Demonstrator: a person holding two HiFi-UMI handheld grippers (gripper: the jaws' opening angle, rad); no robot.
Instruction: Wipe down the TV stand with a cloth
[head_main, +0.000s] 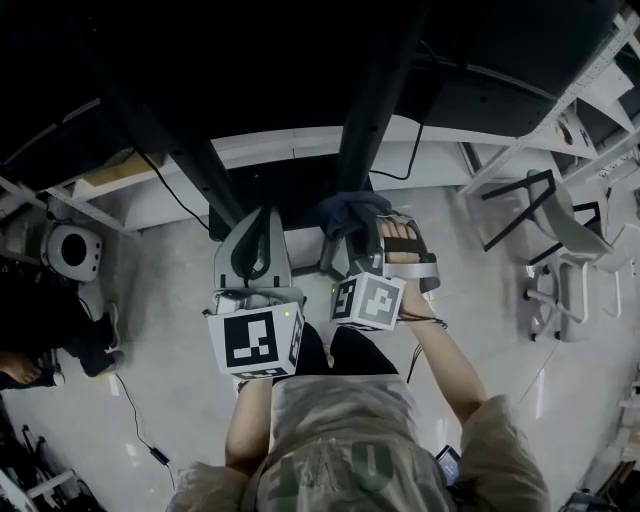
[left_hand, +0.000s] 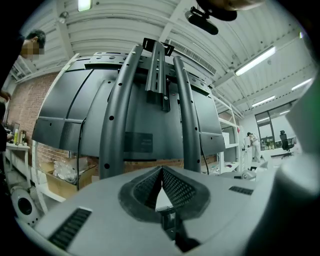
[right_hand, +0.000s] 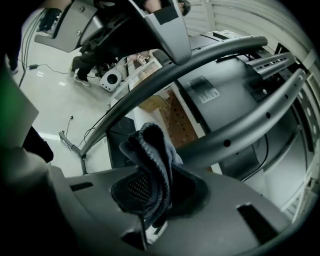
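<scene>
**Cloth held at foot of TV stand**

A blue-grey cloth (right_hand: 150, 162) is pinched in the right tongs (right_hand: 150, 187), whose jaws are closed on its lower part. The rest of the cloth is bunched up and stands above the jaw tips. From the head view the cloth (head_main: 352, 212) is seen at the base of the right-hand dark upright of the TV stand (head_main: 375, 100), low over the pale floor (head_main: 150, 300). Whether cloth and upright are actually touching cannot be told. In the right gripper view, the stand's curved grey tubes (right_hand: 210, 60), drilled with small holes, are seen just behind the cloth.

The left tongs (left_hand: 161, 172) are shown with their jaws brought together at the tips and nothing held between them. They are pointed at the back of the stand (left_hand: 114, 115), where two curved tubes rise on either side of a central bracket. Behind these, the dark rear panel of a television (left_hand: 65, 115) is carried. In the head view the left tongs (head_main: 258, 222) are held just beside the right tongs (head_main: 345, 245), in front of the stand's base.

A cardboard box (left_hand: 55, 180) is seen beneath the television's left edge, and a chair (head_main: 560, 240) stands well apart towards the floor's right edge.
</scene>
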